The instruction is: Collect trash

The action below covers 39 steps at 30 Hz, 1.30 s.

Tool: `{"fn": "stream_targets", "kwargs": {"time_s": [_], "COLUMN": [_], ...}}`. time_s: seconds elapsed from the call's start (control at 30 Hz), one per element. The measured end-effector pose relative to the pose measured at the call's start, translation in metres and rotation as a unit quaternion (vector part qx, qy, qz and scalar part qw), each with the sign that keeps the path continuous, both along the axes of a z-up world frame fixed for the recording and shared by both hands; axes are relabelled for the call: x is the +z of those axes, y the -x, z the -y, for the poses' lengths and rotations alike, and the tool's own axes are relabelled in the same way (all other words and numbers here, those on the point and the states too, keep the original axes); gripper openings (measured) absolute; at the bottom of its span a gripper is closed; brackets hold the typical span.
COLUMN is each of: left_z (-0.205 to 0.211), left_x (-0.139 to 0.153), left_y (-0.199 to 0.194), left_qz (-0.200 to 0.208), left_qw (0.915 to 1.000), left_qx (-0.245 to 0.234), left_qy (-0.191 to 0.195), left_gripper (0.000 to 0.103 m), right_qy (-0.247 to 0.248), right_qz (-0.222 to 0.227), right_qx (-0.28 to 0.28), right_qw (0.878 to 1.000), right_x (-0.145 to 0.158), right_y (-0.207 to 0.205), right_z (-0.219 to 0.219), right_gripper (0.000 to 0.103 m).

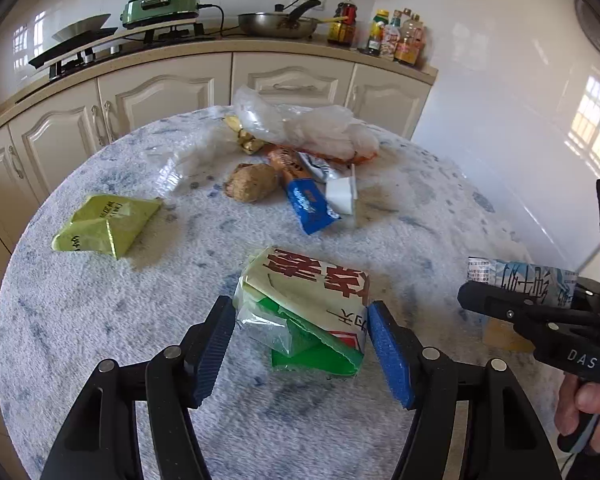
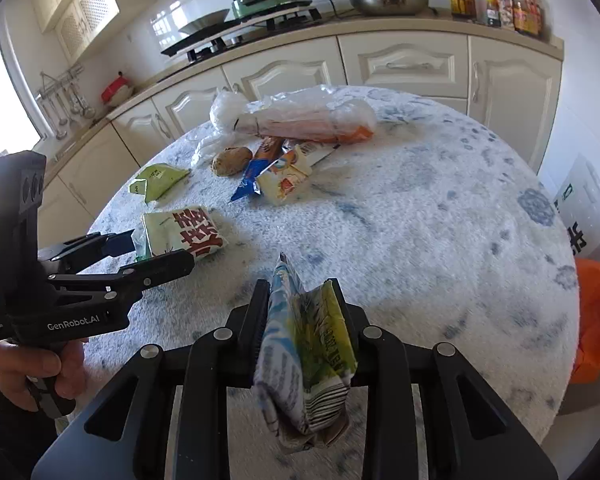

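At lower centre of the left wrist view, the left tool [image 1: 302,344] is clamped half-wide on a cream-and-green packet [image 1: 306,300] above the desk [image 1: 100,320]. At lower centre of the right wrist view, a crumpled blue-and-yellow wrapper [image 2: 306,344] is pinched by the narrowly set right tool [image 2: 302,308].

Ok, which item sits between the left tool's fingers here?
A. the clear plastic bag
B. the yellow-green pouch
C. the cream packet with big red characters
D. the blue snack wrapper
C: the left tool straddles the cream packet with red characters, pads at its sides.
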State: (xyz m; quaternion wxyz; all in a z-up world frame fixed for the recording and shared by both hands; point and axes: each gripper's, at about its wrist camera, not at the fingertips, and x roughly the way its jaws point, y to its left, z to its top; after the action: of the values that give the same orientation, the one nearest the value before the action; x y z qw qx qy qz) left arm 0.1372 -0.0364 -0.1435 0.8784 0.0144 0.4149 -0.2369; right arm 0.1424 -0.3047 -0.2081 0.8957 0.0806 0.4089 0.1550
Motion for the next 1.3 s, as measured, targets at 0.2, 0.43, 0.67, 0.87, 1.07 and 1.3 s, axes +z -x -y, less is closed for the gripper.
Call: {"fn": "stream_targets", "kwargs": {"time_s": [0.2,0.43,0.67,0.87,1.07,1.3], "left_z": [0.03,0.042,0.04,0.056,0.078,0.116], "left_x": [-0.007,-0.01,-0.005,0.005,0.019,0.037], "left_y": [0.003,-0.005,0.004,0.016,0.029,0.043], "left_qz": [0.015,0.013,0.003,0.014,0.024,0.046], "left_qw": [0.9962,0.9968,0.9992,0.9994,0.9987,0.9958], "left_qx": [-0.02,-0.031,-0.027,-0.031,-0.044,-0.073], "left_qy": [-0.083,-0.072,-0.029,-0.007,0.014,0.03], "left_gripper": [0.084,0.066,0.065,0.065,0.063,0.063], "right_qy": [0.002,-0.003,-0.016,-0.018,-0.021,-0.026], "right_qz": [-0.011,-0.003,0.008,0.018,0.03,0.05], "right_qx": [-0.002,-0.005,-0.017,-0.039,-0.061,-0.098], "right_qw": [1.0,1.0,1.0,0.999,0.997,0.994], "right_x": [-0.008,-0.009,-0.002,0.007,0.015,0.03], "right_y": [0.006,0.016,0.028,0.038,0.051,0.068], "right_z": [0.005,0.012,0.028,0.052,0.077,0.116], "right_gripper": [0.03,0.027,0.026,0.026,0.026,0.026]}}
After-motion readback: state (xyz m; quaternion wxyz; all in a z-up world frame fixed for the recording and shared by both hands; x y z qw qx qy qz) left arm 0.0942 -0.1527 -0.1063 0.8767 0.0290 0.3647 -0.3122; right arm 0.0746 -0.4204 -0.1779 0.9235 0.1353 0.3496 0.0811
